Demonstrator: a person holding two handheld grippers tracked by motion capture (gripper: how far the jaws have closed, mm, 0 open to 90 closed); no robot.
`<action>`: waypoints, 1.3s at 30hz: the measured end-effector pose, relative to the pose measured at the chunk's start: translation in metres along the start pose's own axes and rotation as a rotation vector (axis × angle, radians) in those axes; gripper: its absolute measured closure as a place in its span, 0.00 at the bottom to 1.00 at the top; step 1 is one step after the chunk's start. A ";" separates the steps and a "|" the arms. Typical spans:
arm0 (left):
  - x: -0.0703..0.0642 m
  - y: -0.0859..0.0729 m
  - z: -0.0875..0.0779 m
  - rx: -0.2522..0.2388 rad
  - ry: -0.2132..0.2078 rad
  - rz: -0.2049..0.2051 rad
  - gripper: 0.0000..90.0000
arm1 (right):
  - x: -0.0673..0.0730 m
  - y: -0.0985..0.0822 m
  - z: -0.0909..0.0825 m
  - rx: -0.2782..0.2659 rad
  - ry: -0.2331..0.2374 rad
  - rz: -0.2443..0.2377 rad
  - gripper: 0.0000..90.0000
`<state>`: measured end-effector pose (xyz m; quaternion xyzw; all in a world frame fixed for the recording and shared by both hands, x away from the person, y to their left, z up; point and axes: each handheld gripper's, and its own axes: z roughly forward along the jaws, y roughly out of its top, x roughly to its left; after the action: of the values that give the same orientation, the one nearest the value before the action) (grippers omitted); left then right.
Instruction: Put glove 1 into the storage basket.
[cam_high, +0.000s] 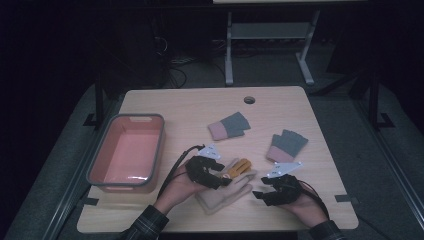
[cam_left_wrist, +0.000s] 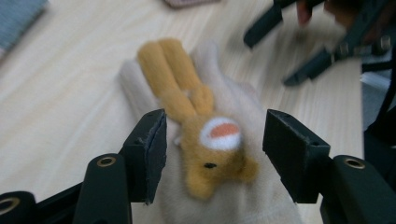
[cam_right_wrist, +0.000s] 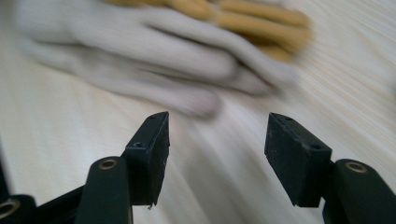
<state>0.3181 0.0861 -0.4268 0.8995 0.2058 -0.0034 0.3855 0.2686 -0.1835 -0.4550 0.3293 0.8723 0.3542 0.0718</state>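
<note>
A beige glove (cam_high: 227, 192) with an orange plush animal (cam_high: 237, 167) on its back lies flat near the table's front. My left gripper (cam_high: 221, 177) hovers over its left side. In the left gripper view its jaws (cam_left_wrist: 215, 135) stand open on either side of the plush animal (cam_left_wrist: 210, 140), and the pads do not press on it. My right gripper (cam_high: 260, 192) is just right of the glove, pointing at it. Its jaws (cam_right_wrist: 217, 135) are open over bare wood, with the blurred glove (cam_right_wrist: 154, 51) beyond them. The right gripper (cam_left_wrist: 299, 51) also appears at the top right of the left gripper view.
A pink bin with a grey rim (cam_high: 161, 145) stands at the left of the table (cam_high: 180, 105). Two grey and pink fingerless gloves (cam_high: 229, 126) (cam_high: 287, 146) lie farther back, at centre and right. A cable hole (cam_high: 249, 99) sits near the far edge.
</note>
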 end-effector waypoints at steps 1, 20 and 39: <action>-0.002 -0.001 0.004 0.011 0.014 0.007 0.44 | -0.005 -0.003 -0.001 -0.001 -0.016 0.014 0.43; -0.016 -0.002 -0.008 0.016 -0.044 0.060 0.70 | -0.023 -0.009 0.005 0.009 -0.132 0.056 0.32; -0.012 -0.020 0.020 0.116 0.086 0.024 0.15 | -0.027 -0.013 0.010 -0.008 -0.154 0.059 0.18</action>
<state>0.3026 0.0800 -0.4523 0.9220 0.2107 0.0277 0.3235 0.2857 -0.2015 -0.4740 0.3810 0.8526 0.3334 0.1294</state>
